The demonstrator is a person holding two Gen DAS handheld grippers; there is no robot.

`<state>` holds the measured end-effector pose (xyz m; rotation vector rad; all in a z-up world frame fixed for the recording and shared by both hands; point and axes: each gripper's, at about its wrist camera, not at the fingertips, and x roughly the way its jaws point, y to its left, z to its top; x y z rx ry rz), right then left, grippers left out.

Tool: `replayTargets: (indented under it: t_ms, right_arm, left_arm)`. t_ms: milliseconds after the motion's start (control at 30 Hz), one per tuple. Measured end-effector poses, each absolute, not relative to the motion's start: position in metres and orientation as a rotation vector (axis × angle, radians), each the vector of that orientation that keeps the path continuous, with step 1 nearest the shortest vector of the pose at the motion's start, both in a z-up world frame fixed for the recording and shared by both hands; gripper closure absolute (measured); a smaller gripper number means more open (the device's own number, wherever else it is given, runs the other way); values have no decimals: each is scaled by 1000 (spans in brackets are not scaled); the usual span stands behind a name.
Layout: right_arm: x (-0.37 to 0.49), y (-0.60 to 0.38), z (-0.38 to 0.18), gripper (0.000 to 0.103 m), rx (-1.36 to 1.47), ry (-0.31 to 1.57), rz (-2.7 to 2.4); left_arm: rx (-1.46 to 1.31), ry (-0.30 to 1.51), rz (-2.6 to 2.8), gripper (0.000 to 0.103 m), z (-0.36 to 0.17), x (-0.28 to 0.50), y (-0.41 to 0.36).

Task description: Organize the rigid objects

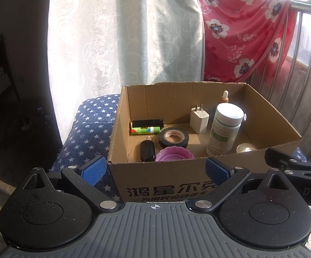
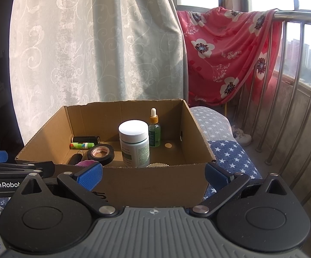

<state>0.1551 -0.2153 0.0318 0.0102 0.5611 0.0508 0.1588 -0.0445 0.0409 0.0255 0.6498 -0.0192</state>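
An open cardboard box (image 1: 172, 176) (image 2: 147, 185) stands on a blue star-patterned seat. Inside stand a white-capped bottle (image 1: 225, 129) (image 2: 134, 143), a dropper bottle (image 2: 154, 129) (image 1: 225, 96) and a white charger plug (image 1: 199, 119). A black tape roll (image 1: 173, 139) (image 2: 100, 153), a black tube (image 1: 148, 123) (image 2: 86, 139), a green-patterned tube (image 1: 144, 130) (image 2: 82, 145), a black key fob (image 1: 147, 150) (image 2: 75, 158), a purple lid (image 1: 174, 154) and a clear glass piece (image 1: 245, 148) lie in it. My left gripper (image 1: 155, 171) and right gripper (image 2: 154, 175) hover open at the box's near wall, holding nothing.
The blue star-patterned cushion (image 1: 89, 126) (image 2: 230, 152) carries the box. A pale curtain (image 1: 123, 32) hangs behind, with a red floral cloth (image 2: 226, 53) draped over a metal railing (image 2: 301, 86). A white shoe (image 2: 242, 136) lies on the floor to the right.
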Motion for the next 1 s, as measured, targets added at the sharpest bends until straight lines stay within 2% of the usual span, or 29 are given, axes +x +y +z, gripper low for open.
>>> replayTargets:
  t_ms: [1000]
  right_arm:
    - [153,-218,32,0,12,561,50]
  left_arm:
    - [26,652,-21,4,42,158,-47]
